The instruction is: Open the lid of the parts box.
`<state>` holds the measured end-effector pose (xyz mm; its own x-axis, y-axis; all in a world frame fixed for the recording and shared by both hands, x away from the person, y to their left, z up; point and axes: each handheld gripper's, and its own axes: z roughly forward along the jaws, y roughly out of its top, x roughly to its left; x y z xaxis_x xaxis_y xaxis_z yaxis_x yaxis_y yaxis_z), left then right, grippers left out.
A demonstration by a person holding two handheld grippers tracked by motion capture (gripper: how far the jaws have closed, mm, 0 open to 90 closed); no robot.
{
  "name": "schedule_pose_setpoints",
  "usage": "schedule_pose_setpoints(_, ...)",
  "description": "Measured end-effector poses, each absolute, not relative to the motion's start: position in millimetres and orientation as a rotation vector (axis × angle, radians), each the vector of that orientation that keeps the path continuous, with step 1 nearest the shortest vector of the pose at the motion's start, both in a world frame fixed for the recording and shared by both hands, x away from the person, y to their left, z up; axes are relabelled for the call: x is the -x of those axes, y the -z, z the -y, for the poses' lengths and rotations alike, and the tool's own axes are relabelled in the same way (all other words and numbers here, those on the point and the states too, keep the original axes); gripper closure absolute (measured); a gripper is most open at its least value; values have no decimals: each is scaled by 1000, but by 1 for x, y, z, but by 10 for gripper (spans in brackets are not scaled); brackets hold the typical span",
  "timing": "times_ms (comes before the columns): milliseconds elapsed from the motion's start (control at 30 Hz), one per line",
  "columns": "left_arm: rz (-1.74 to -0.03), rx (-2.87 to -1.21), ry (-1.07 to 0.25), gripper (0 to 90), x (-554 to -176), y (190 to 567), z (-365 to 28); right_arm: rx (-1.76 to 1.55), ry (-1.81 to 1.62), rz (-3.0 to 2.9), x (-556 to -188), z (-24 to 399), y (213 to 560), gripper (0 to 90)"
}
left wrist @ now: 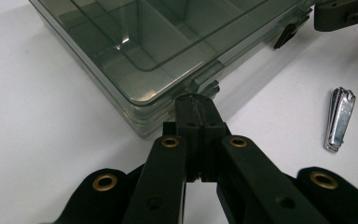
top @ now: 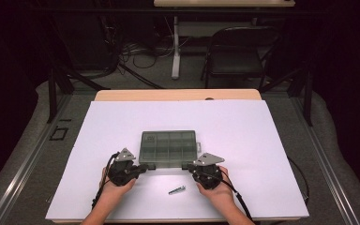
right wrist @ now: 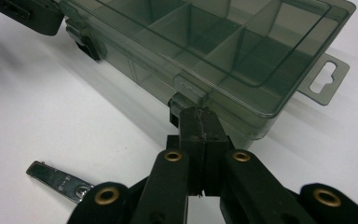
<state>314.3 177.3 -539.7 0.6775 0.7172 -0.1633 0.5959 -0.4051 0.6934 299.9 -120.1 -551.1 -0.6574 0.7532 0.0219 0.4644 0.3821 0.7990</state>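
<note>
Smoky clear plastic compartment box (top: 168, 147) mid-table on white sheet (top: 262, 140), lid down, compartments look empty. Left gripper (top: 144, 167) and right gripper (top: 186, 166) both with jaws pressed together, pinching nothing, tips nosed against the two front latches. Left latch (left wrist: 205, 86) and right latch (right wrist: 186, 91) apparently not yet popped, so opening probably just starting; lid lift left. Nail clipper (top: 176, 190) lying loose near front edge, between the hands, untouched. Gripper views give latch contact close up and hang tab (right wrist: 324, 79); high view gives overall layout, chair (top: 239, 51) behind.
</note>
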Motion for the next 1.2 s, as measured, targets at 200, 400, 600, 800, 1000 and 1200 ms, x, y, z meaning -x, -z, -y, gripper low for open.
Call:
schedule_pose_setpoints(200,-998,-2136,-210,900,-314,540,-176,-1060,-1163,-2295,-300,119,552,900)
schedule_pose_setpoints(400,-1003,-2130,-209,900,-314,540,-175,-1064,-1164,-2292,-300,119,552,900)
schedule_pose_setpoints(600,-1000,-2117,-221,900,-313,539,-175,-1059,-1180,-2274,-300,119,551,900)
schedule_pose_setpoints(800,-999,-2085,-254,900,-312,537,-175,-1054,-1216,-2241,-299,121,546,900)
schedule_pose_setpoints(1000,-1004,-2062,-276,900,-312,534,-176,-1059,-1220,-2221,-300,123,543,900)
schedule_pose_setpoints(1200,-1023,-2037,-292,900,-313,531,-180,-1075,-1205,-2207,-303,127,540,900)
